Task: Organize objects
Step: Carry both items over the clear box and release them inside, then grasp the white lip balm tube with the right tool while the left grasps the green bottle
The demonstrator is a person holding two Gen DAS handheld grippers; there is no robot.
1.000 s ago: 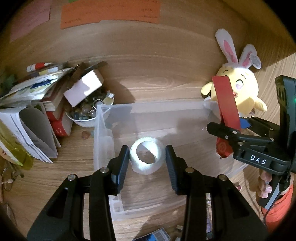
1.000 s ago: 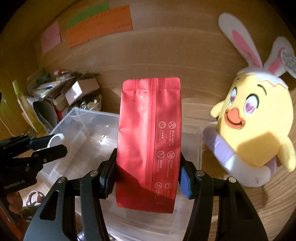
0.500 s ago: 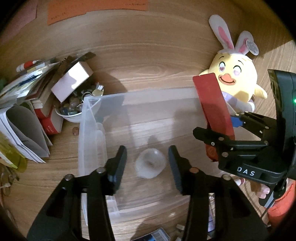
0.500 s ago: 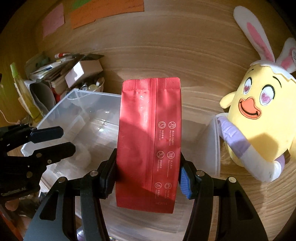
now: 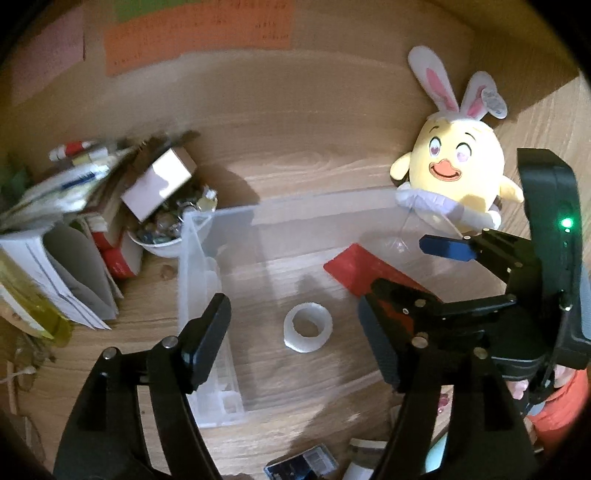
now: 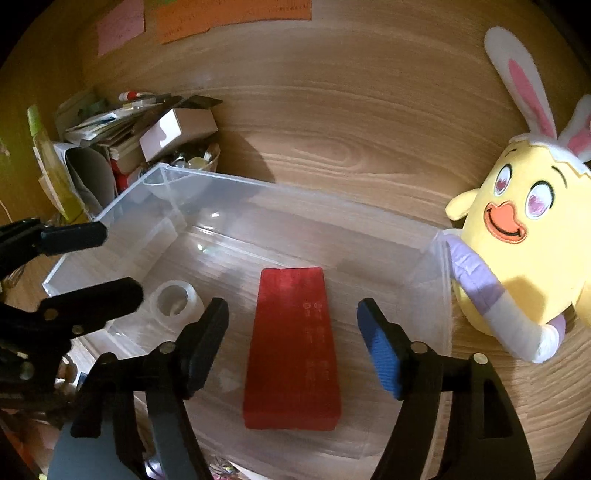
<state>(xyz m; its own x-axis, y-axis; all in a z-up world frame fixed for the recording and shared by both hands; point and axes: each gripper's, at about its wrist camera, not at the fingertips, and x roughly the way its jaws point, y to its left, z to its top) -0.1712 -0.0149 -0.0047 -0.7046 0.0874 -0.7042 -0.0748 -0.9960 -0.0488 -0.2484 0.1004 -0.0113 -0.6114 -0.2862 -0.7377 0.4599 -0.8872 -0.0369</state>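
Fingers point(image 6: 205, 343) wide over red pouch point(image 6: 291, 350), half-hidden in left view.

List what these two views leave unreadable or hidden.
- Orange note text on the wall: both views, too small and blurred.
- Red pouch, near end: left wrist view, behind the right gripper; its print is too faint in the right wrist view.
- Bowl contents: left wrist view, blurred, partly under a white box.
- Items at the bottom edge: left wrist view, cut off.
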